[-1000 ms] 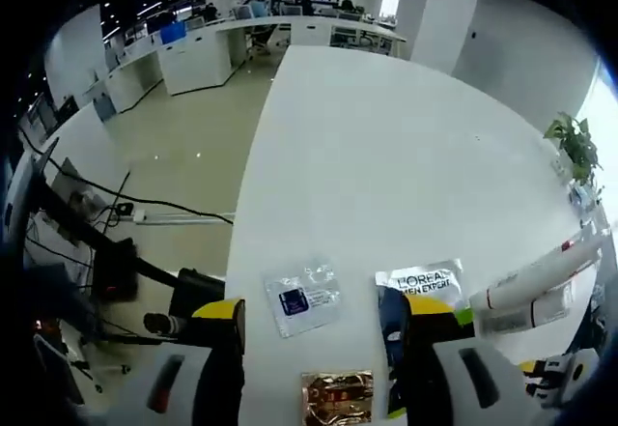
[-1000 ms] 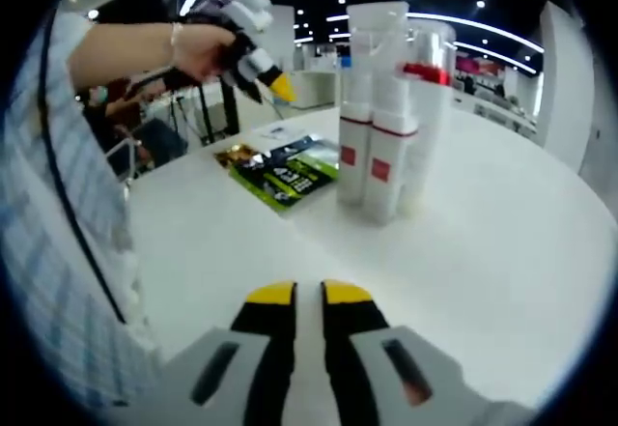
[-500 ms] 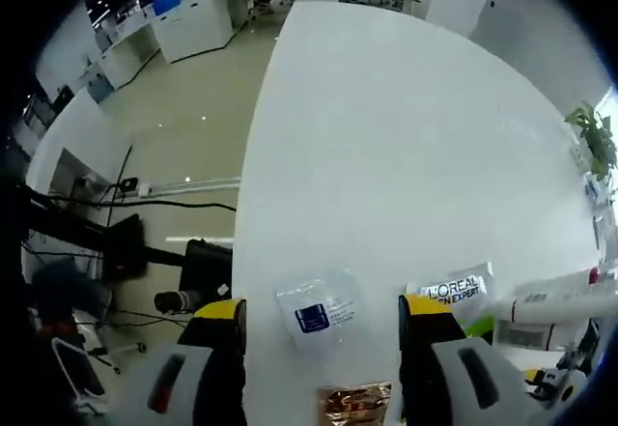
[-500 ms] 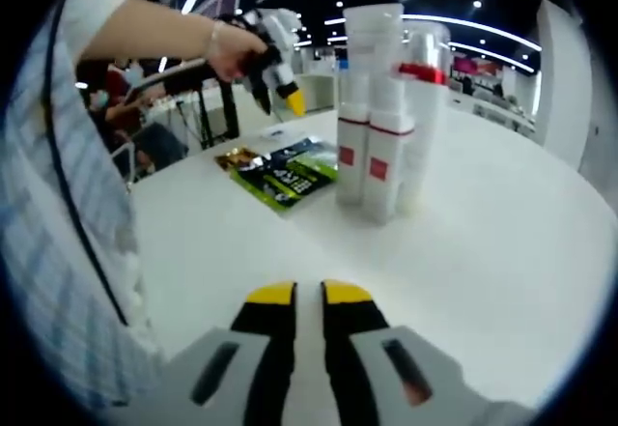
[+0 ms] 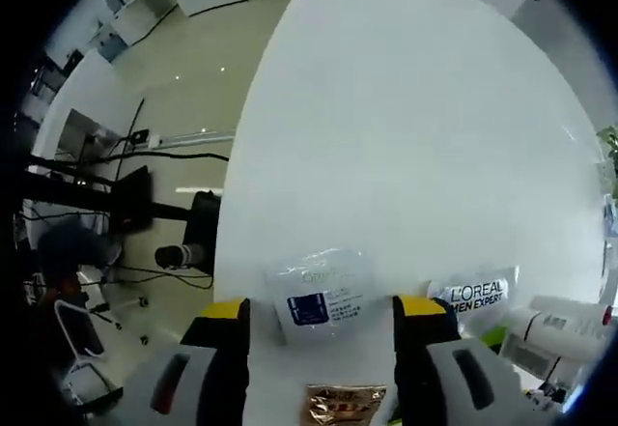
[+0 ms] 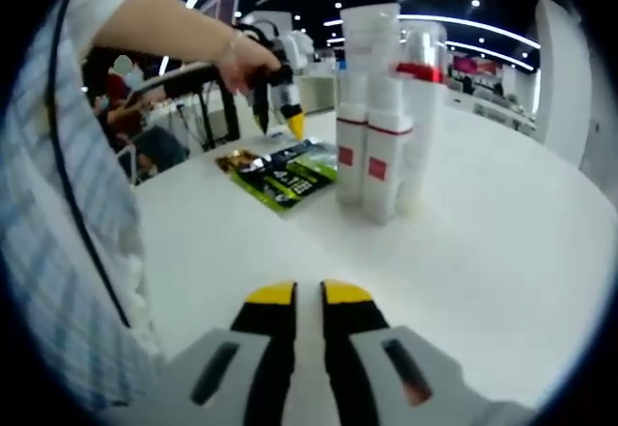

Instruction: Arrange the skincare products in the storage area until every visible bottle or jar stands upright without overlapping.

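Note:
My left gripper [image 5: 321,312] is open and points down at the white table [image 5: 406,136], its jaws either side of a clear sachet with a blue label [image 5: 319,296]. A gold sachet [image 5: 343,403] lies nearer me, and a black and green L'Oreal sachet [image 5: 470,296] lies to the right beside white tubes [image 5: 565,322]. In the right gripper view my right gripper [image 6: 307,296] is shut low over the table [image 6: 502,242]. Several white tubes and bottles with red bands [image 6: 386,107] stand upright together. The left gripper [image 6: 283,78] hangs over the sachets [image 6: 280,175].
The table's left edge drops to a beige floor with cables and a black stand [image 5: 145,213]. A person's arm and striped sleeve [image 6: 87,156] fill the left of the right gripper view. Bare tabletop stretches right of the bottles.
The left gripper has come down and forward over the blue-label sachet, which now lies between its jaws. The right gripper has stayed still and shut.

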`<state>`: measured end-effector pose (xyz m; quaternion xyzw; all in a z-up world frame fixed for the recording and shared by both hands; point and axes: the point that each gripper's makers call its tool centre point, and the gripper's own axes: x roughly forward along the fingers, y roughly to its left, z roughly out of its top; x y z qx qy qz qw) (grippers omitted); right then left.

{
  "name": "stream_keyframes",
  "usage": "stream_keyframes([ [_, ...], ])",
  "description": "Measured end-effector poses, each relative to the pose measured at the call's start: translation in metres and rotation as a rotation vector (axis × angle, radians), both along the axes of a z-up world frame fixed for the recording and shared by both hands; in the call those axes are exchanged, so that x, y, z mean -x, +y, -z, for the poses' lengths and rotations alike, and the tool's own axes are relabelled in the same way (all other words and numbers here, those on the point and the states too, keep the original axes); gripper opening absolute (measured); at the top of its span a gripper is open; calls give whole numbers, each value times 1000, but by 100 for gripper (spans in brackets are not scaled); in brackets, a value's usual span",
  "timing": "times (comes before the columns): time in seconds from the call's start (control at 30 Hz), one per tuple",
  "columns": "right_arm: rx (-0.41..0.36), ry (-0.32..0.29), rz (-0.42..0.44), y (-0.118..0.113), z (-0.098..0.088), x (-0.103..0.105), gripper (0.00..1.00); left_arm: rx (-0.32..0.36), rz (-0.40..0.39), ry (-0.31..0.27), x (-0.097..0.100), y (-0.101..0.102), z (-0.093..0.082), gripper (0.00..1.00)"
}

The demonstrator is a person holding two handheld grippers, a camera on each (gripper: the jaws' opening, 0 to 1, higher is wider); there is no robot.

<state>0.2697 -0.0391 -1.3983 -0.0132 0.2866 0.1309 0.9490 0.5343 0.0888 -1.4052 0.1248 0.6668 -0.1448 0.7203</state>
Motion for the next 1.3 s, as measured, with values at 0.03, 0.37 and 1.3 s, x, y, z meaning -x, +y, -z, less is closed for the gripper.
stream_keyframes([
  [0.03, 0, 0, -1, 0, 0, 0, 9, -2, -6, 4, 1, 0, 0, 61],
  [0.37, -9, 1, -2, 0, 0, -1, 9, -1, -2, 5, 7, 0, -2, 61],
  [1.3, -12, -4, 1, -1, 0, -3, 8, -12, 88, 38, 2, 5, -1, 41],
])
